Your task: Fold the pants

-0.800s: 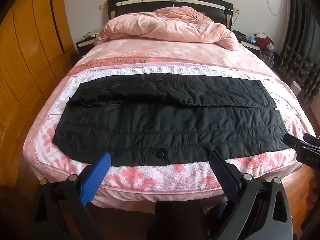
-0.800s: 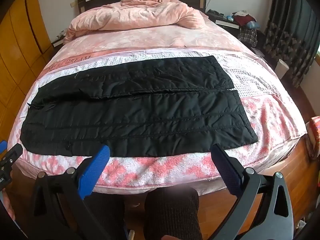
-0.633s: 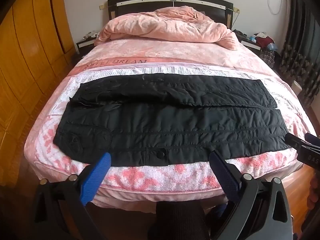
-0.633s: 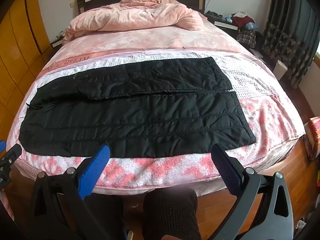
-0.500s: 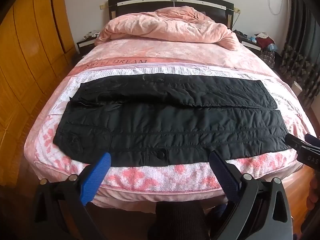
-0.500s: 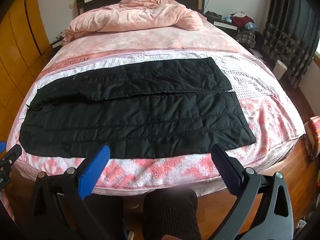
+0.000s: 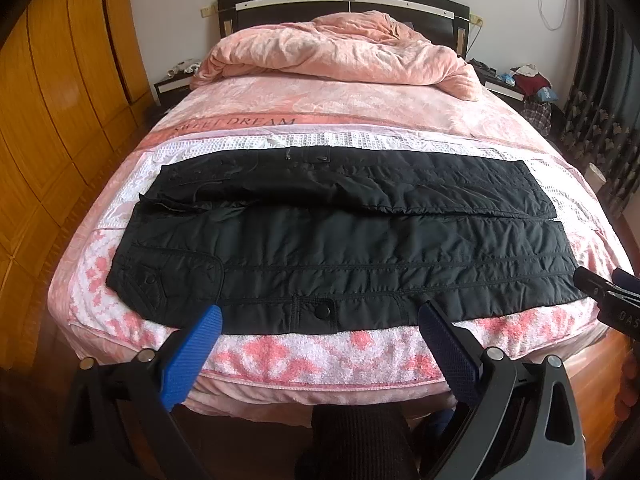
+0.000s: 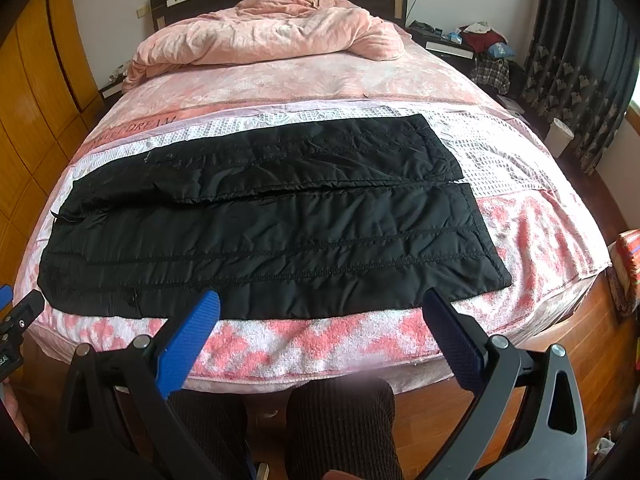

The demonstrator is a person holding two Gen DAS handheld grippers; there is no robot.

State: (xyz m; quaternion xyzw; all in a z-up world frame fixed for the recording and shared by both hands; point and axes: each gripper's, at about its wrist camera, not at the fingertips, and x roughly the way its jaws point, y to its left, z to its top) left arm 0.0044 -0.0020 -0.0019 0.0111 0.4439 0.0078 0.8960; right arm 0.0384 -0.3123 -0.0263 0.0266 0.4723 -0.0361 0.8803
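Black quilted pants (image 7: 340, 240) lie flat across the foot of the bed, waist at the left, leg ends at the right, the two legs side by side. They also show in the right wrist view (image 8: 272, 220). My left gripper (image 7: 320, 320) is open and empty, held just short of the near edge by the waist and snap button. My right gripper (image 8: 320, 312) is open and empty, held before the near edge toward the leg ends. Each gripper's tip shows at the edge of the other's view.
The pants rest on a pink-and-white towel (image 7: 320, 356) over a pink bedsheet (image 7: 320, 104). A bunched pink duvet (image 7: 340, 48) lies at the headboard. Wooden wardrobe (image 7: 48, 100) stands left, curtains (image 8: 568, 72) and cluttered nightstand (image 8: 480, 44) right. My knees (image 8: 340, 428) are below.
Both grippers have drifted slightly; the views shift a little. The pants have not moved and both grippers stay open.
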